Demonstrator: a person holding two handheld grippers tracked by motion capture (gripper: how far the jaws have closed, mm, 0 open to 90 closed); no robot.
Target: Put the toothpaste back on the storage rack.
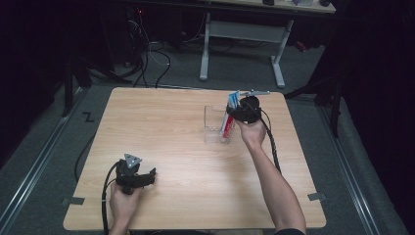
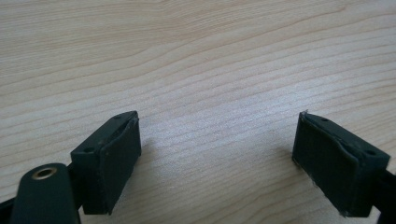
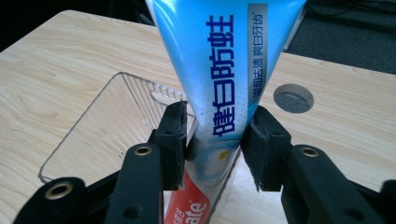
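Standing in the clear box (image 1: 215, 125) at the table's far right, the toothpaste tube (image 3: 224, 70) sat between the right gripper (image 3: 215, 140)'s loosened jaws; unsupported, it could topple sideways.

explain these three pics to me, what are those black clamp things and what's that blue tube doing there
A person sits at a wooden table holding a two-jaw gripper in each hand. The high view looks down from above; the other two pictures come from cameras riding on the grippers, looking along their black jaws. The left gripper rests near the table's front edge, jaws open, nothing between them. The right gripper has a blue toothpaste tube between its jaws, standing in a clear plastic box; whether the pads press on it is hard to tell.
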